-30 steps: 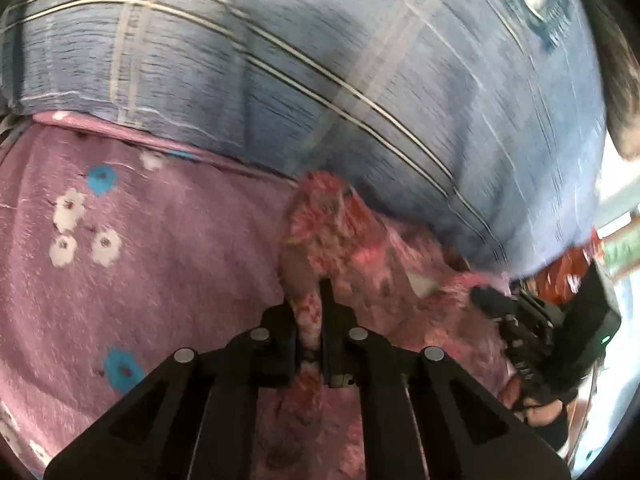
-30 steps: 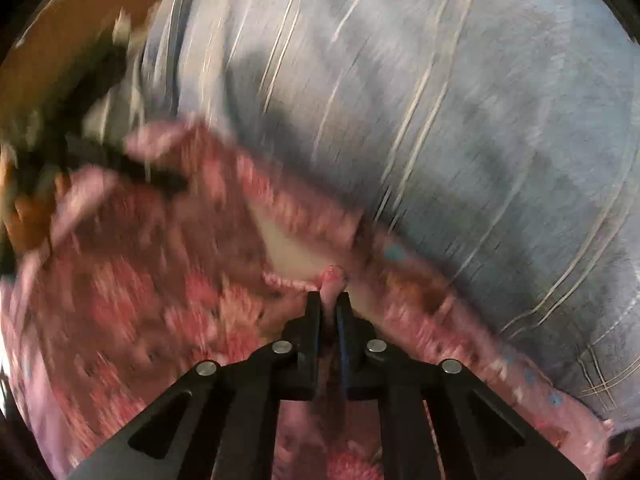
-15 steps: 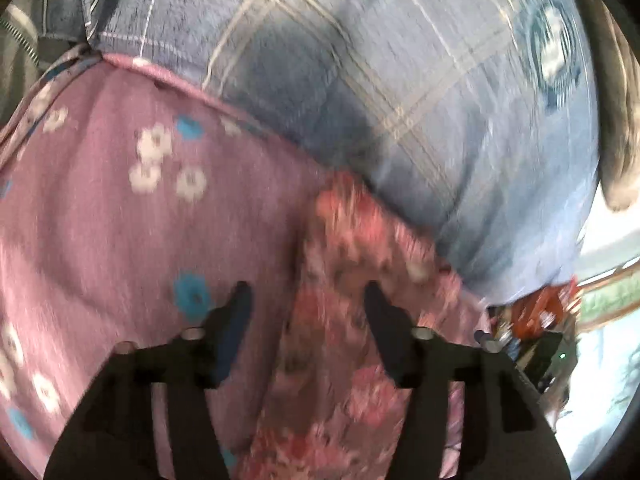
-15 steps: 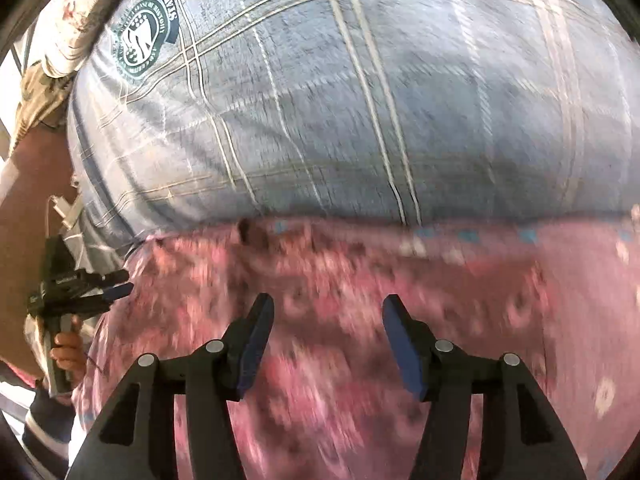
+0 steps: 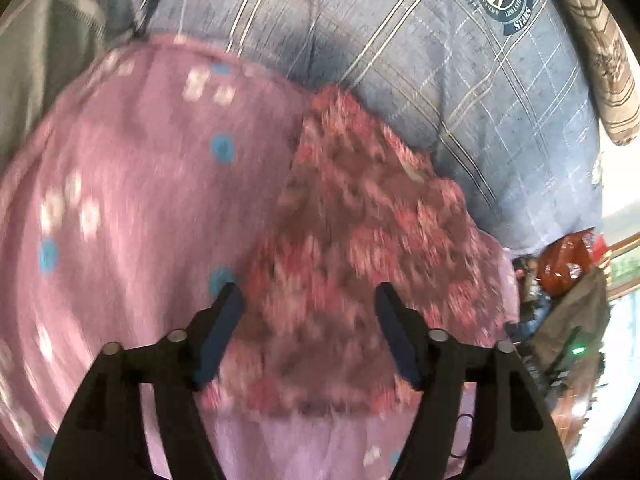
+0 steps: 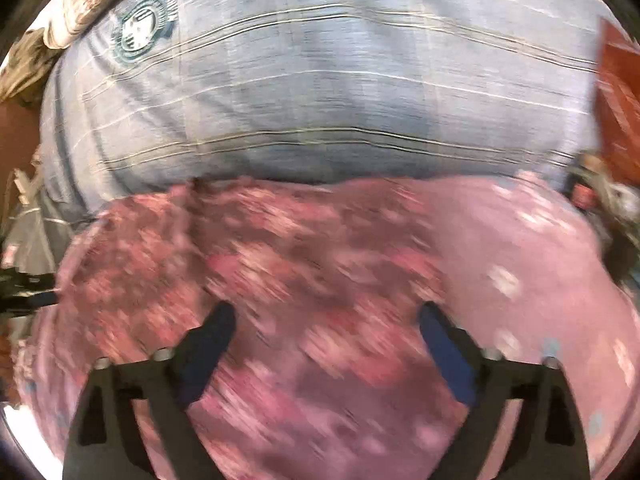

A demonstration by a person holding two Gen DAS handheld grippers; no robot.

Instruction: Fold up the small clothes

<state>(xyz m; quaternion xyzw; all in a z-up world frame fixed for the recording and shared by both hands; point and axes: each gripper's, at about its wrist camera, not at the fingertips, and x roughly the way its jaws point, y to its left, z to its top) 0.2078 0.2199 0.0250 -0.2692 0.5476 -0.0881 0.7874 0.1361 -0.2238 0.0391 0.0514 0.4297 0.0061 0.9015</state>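
Released since second ago: left gripper and right gripper, then pinching floral garment, now fingers wide apart, empty, hovering above. Garment flat on pink sheet, near plaid blanket. Likely fold just laid, hence let go.
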